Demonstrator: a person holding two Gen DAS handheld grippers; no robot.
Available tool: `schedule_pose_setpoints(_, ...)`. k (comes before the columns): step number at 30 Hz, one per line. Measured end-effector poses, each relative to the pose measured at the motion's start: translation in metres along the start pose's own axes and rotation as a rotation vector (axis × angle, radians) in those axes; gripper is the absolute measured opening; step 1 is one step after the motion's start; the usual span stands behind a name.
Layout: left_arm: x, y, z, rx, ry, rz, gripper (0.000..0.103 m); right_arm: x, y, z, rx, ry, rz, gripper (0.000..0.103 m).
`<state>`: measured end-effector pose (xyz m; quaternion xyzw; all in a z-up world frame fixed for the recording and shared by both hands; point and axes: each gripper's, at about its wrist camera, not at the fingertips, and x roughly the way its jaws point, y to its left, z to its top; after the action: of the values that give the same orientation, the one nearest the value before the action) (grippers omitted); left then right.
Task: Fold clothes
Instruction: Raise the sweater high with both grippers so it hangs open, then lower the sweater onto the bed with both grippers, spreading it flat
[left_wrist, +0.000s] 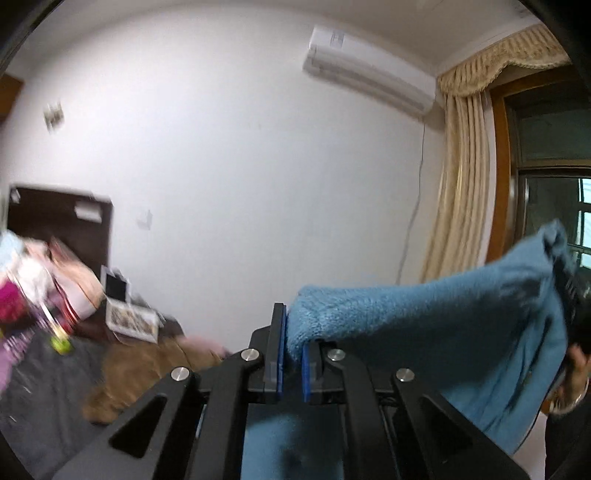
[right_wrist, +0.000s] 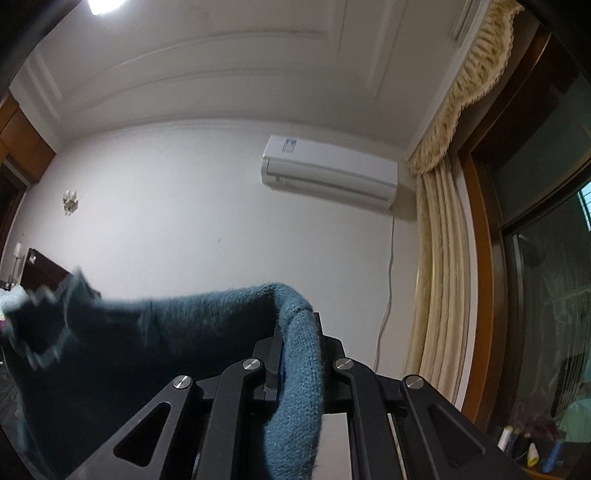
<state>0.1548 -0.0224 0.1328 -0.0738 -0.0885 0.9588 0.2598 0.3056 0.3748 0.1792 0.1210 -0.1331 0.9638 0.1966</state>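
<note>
A blue knitted garment (left_wrist: 443, 325) hangs in the air, stretched between both grippers. In the left wrist view my left gripper (left_wrist: 293, 354) is shut on one edge of it, the fabric pinched between the blue pads. The cloth runs off to the right, where my right gripper (left_wrist: 570, 295) and a hand hold its far end. In the right wrist view my right gripper (right_wrist: 297, 354) is shut on the blue garment (right_wrist: 166, 332), which wraps over the fingers and stretches away to the left. The lower part of the garment hangs out of sight.
A bed with a dark grey cover (left_wrist: 40, 387) lies low on the left, with a brown garment (left_wrist: 140, 369), a pile of coloured clothes (left_wrist: 33, 284) and a dark headboard (left_wrist: 62, 218). Ahead are a white wall, an air conditioner (right_wrist: 328, 173), cream curtains (right_wrist: 439, 277) and a window.
</note>
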Motion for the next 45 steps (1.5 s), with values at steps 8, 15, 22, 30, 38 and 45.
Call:
schedule_pose_setpoints(8,-0.066,-0.015,0.025,0.114,-0.129,0.093,0.008,-0.010,-0.004,-0.016,0.047,0.026,0.037,0.010)
schedule_pose_setpoints(15,-0.095,-0.016,0.024,0.159,-0.158,0.118,0.008,-0.024,-0.013,-0.014,0.042,0.000,0.061,0.010)
schedule_pose_setpoints(22,-0.138,-0.028,0.024,0.150,-0.189,0.123,0.008,-0.048,-0.036,0.000,0.030,-0.009,0.125,0.010)
schedule_pose_setpoints(30,-0.177,-0.052,0.035,0.204,-0.228,0.040,0.009,-0.091,-0.070,0.030,0.028,-0.100,0.075,0.010)
schedule_pose_setpoints(38,-0.121,-0.039,0.024,0.146,-0.086,0.014,0.009,-0.074,-0.060,0.021,-0.028,-0.060,0.021,0.010)
schedule_pose_setpoints(45,-0.021,-0.005,-0.004,0.030,0.101,0.027,0.009,0.000,-0.033,-0.036,-0.067,0.135,0.052,0.010)
